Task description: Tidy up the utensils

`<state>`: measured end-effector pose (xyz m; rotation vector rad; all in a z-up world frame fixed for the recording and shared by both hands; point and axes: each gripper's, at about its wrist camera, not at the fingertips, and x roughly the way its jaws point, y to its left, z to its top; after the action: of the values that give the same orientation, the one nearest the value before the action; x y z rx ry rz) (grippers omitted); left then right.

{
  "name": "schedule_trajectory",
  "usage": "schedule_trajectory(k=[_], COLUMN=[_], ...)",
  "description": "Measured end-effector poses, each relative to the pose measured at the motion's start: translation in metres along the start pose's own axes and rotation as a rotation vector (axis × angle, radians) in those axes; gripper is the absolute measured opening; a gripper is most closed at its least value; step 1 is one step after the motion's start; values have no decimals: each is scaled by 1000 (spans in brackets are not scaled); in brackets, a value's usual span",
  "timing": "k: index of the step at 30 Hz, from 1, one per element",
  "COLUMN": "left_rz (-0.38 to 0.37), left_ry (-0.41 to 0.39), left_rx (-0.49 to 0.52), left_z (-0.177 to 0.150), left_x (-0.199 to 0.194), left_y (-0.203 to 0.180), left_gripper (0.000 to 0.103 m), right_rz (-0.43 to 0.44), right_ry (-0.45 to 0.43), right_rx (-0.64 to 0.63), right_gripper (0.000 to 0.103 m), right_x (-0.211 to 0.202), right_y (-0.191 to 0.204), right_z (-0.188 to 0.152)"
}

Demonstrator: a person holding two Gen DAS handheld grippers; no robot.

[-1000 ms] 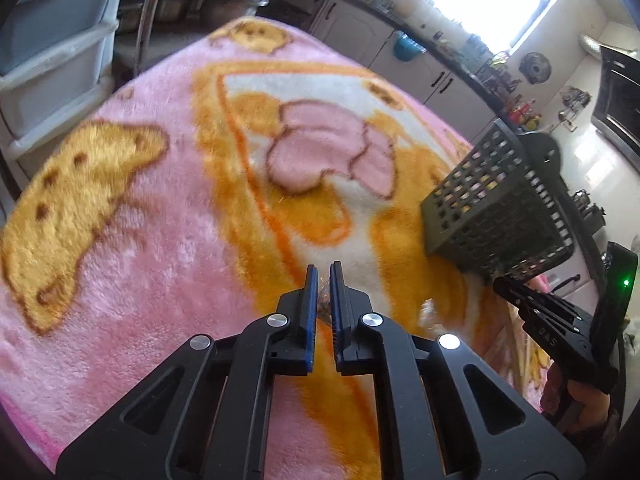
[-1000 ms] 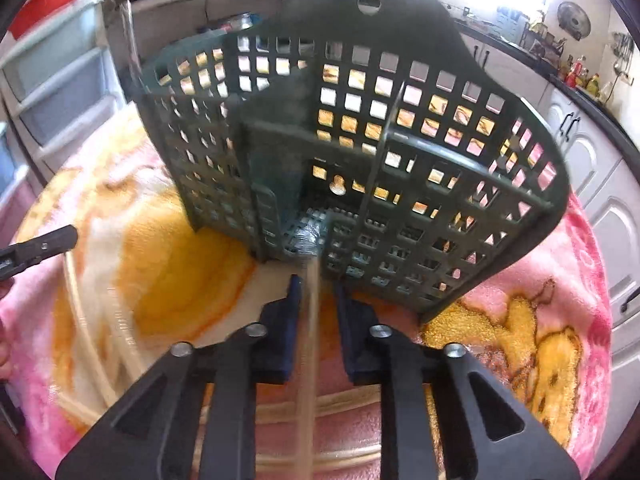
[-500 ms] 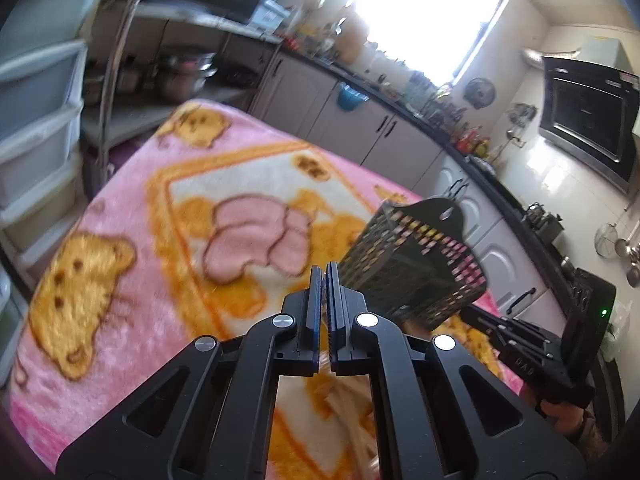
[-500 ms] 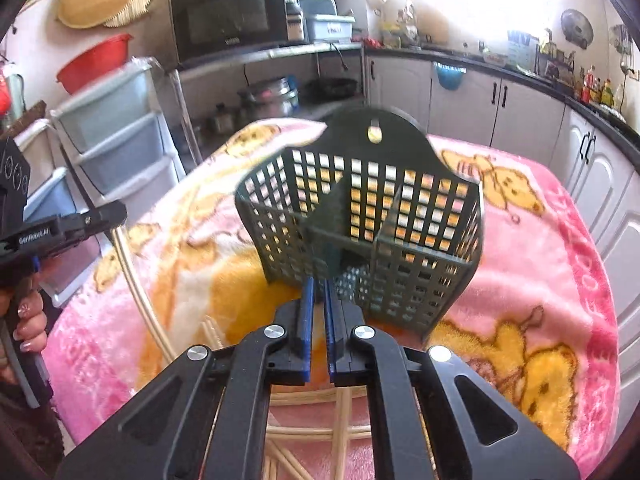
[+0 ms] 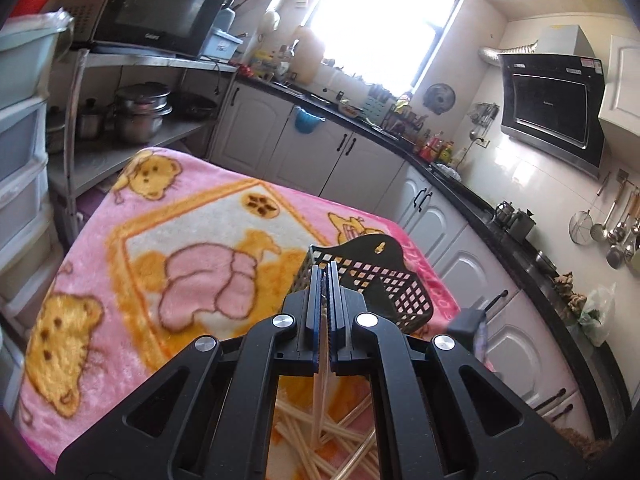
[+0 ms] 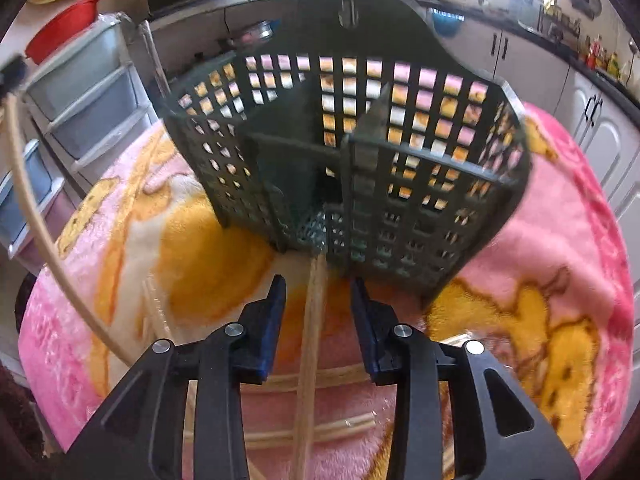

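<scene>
Left wrist view: the left gripper (image 5: 325,280) is clamped on a single pale chopstick (image 5: 320,392), which hangs down from between its fingers toward a loose heap of chopsticks (image 5: 344,436) lying criss-crossed on the blanket (image 5: 100,304). The pink and orange blanket, printed with bears, covers the table. Just beyond the gripper stands a dark lattice basket (image 5: 384,280) with a solid hanging tab at its back. A small part of the right gripper (image 5: 472,322) shows blurred at the right. A microwave (image 5: 160,8) sits on a shelf at upper left, with steel pots (image 5: 140,114) on the shelf below.

Right wrist view: the right gripper (image 6: 318,292) stands with its jaws apart, and a chopstick (image 6: 310,344) runs up between the fingers without touching either blue pad, its far end at the foot of the basket (image 6: 360,152). The basket stands upright on the blanket (image 6: 560,280), divided by inner walls into compartments. More chopsticks (image 6: 320,432) lie flat on the blanket beneath the gripper. At the left edge, the chopstick held by the other hand (image 6: 36,232) curves down across the frame. Plastic drawers (image 6: 80,100) stand behind, with a red bowl (image 6: 64,32) on top
</scene>
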<state>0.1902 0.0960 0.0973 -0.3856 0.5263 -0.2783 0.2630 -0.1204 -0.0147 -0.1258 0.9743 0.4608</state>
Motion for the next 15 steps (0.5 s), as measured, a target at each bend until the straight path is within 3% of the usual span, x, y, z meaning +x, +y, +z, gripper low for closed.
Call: schedule_trajectory(k=[4, 5, 7, 15], left_rz=[-11, -15, -18, -53], left_ry=[-6, -7, -7, -8], left_rx=[10, 11, 19, 52], left_z=[6, 6, 9, 20], left_x=[0, 0, 2, 3], left_y=[-7, -8, -11, -25], left_gripper=[1, 1, 1, 1], right_rz=[20, 27, 39, 135], right_ry=[28, 31, 34, -38], right_rx=[15, 17, 21, 14], right_gripper=[30, 26, 7, 5], right_x=[12, 13, 14, -31], right_y=[0, 0, 0, -2], right_z=[2, 3, 4, 6])
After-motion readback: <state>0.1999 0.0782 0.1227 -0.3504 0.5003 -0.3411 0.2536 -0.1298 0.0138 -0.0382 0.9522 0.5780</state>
